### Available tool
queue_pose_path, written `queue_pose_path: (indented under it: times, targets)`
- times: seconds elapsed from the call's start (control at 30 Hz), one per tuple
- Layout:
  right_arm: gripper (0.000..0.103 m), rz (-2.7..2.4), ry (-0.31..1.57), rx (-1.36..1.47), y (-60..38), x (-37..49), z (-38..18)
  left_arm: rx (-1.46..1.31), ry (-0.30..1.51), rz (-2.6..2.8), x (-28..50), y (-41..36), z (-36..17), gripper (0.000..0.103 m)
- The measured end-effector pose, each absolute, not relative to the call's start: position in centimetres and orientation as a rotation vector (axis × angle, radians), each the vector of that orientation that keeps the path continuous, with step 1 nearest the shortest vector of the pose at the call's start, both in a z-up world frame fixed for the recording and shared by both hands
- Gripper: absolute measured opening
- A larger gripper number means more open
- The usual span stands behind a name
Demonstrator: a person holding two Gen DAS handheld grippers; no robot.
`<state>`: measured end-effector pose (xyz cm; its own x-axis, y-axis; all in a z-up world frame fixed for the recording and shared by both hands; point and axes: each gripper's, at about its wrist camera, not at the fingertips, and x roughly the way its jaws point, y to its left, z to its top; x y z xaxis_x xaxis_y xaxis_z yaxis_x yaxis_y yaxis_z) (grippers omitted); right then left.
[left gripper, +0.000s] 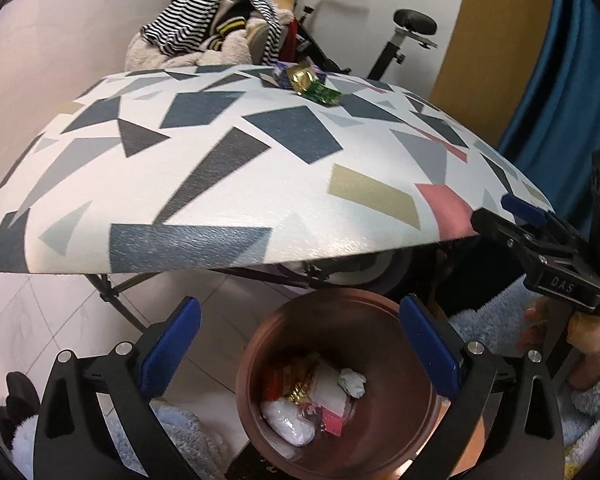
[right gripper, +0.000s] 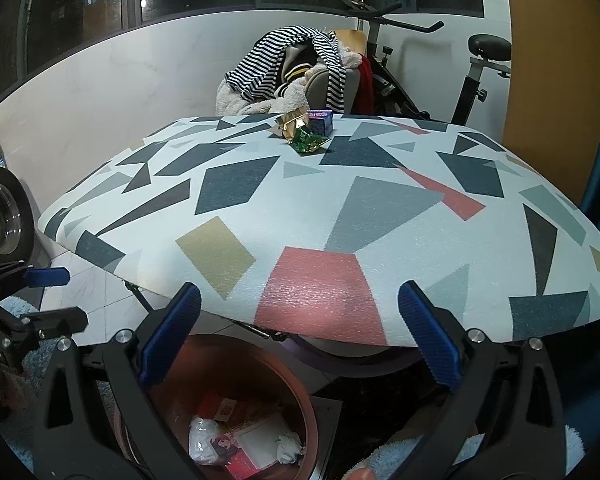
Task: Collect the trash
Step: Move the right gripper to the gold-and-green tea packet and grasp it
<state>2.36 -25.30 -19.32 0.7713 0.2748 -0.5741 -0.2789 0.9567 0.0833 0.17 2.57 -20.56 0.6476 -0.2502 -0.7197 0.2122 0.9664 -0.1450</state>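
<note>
My left gripper (left gripper: 300,348) is open above a round brown bin (left gripper: 256,344) that stands on the floor beside the table's near edge. Nothing is between its blue pads. Several wrappers, a crumpled tissue and a clear bag lie in the bin. My right gripper (right gripper: 300,332) is also open and empty, at the near edge of the patterned table (right gripper: 340,240), with the bin (right gripper: 300,392) low in its view. A gold and green wrapper (right gripper: 306,138) and a small purple box (right gripper: 321,120) lie together at the table's far side.
Behind the table stand a chair heaped with clothes (right gripper: 296,72) and an exercise bike (right gripper: 472,80). A washing machine (right gripper: 4,216) is at the left, a blue curtain (left gripper: 560,80) at the right. Folding table legs (left gripper: 112,292) cross over the tiled floor.
</note>
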Motion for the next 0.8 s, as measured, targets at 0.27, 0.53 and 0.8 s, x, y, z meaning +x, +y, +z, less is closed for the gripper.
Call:
queue_pose_path:
  times: [0.27, 0.53, 0.8]
  targets:
    - [0.097, 0.305, 0.606, -0.017, -25.2, 2.4, -19.5, -0.062, 0.787, -0.216, 0.1, 3.3, -20.0, 0.097]
    - [0.097, 0.348, 0.641, 0.006, -25.1, 3.0, -19.6, -0.134, 0.752, -0.222, 0.8, 4.7, -18.6, 0.097]
    - [0.097, 0.389, 0.709, -0.054, -25.5, 7.4, -17.5, -0.208, 0.713, -0.228, 4.9, 7.2, -15.3, 0.097]
